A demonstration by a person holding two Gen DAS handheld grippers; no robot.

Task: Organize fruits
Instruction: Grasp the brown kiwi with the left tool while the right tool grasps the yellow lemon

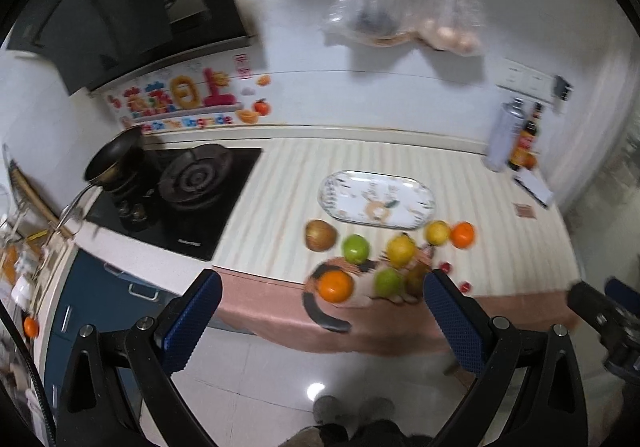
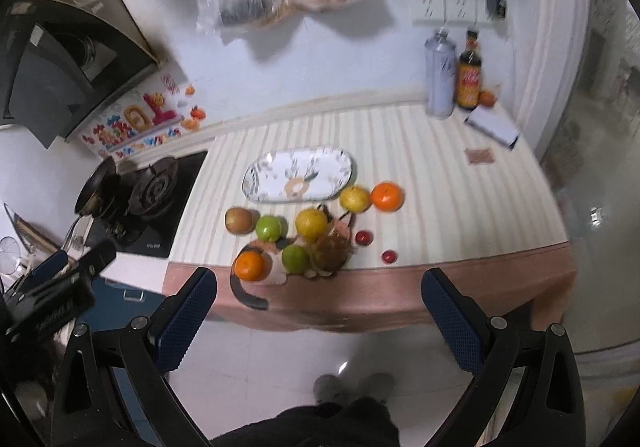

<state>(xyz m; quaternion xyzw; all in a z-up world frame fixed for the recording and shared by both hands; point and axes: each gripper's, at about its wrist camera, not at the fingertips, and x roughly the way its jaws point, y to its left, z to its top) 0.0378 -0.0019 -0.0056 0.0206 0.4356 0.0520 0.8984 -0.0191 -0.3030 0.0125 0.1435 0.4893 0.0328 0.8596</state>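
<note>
Each handheld gripper, the left gripper (image 1: 322, 321) and the right gripper (image 2: 319, 317), has two black angular arms with triangular cut-outs and round silver screws at the joints. Its fingers (image 1: 192, 321) carry dark blue pads with a fine dimpled grid texture. Below, the person wears dark clothing (image 2: 320, 427) and grey shoes (image 2: 352, 387).

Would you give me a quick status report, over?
Left gripper and right gripper open, empty. Fruits loose beside the bare plate. Nothing blocking.

Cream-striped tablecloth (image 2: 420, 175), floral white plate (image 2: 340, 167)
</note>
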